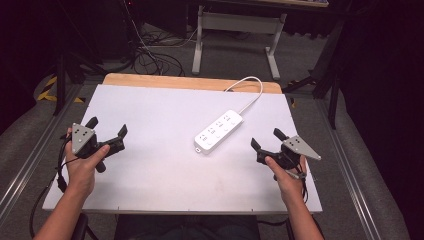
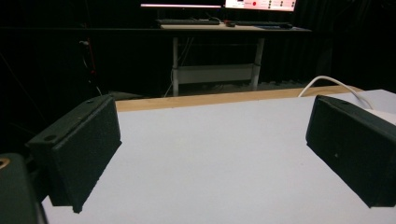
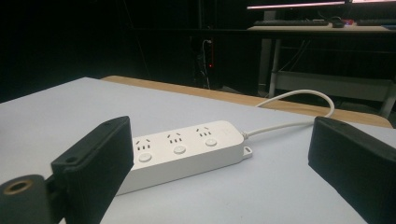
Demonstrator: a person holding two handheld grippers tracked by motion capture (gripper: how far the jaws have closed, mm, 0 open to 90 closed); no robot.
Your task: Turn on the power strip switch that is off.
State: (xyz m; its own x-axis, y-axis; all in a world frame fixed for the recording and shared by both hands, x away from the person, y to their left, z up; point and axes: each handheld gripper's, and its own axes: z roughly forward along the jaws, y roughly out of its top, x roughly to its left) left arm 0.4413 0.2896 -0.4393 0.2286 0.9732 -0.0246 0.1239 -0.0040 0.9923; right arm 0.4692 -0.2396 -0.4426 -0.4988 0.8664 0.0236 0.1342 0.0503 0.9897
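Two grippers, left gripper (image 1: pixel 106 128) and right gripper (image 1: pixel 267 138), hovering with jaws spread, gripping nothing; power strip (image 3: pixel 180 151) lying untouched just ahead of right jaws; seemingly nothing begun.

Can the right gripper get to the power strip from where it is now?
Probably yes. The right gripper is held open beside the power strip, with bare white table between them and nothing blocking. In the right gripper view the strip lies just ahead between the spread jaws.

Glossy white plastic power strip (image 3: pixel 180 151), matt white tabletop (image 1: pixel 150 170)
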